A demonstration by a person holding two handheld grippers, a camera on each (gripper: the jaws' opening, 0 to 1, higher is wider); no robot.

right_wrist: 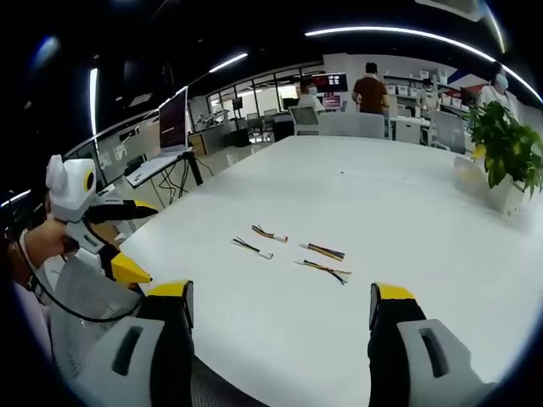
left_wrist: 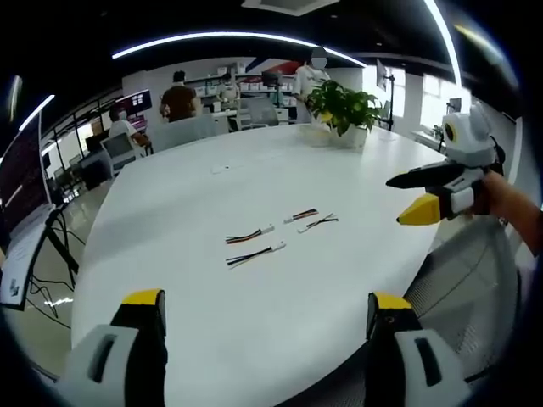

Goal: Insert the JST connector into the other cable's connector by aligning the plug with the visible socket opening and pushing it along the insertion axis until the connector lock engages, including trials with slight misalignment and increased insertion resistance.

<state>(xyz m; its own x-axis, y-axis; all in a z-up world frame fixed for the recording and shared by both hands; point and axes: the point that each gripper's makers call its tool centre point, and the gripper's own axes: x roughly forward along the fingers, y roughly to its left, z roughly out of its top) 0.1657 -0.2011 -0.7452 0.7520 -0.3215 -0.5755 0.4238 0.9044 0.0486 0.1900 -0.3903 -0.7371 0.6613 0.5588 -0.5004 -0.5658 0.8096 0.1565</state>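
While the broad white table lay under both views, the left gripper and right gripper hovered at its near edge, jaws spread and empty. Four short cables lay mid-table, well apart from both. They looked feather-light and limp; the rigid connector housing seemed the place to pinch.

bare white table surrounds the four cables; plant well apart.

left tongs | white-grey, yellow tips (black inner pads) | right tongs alike
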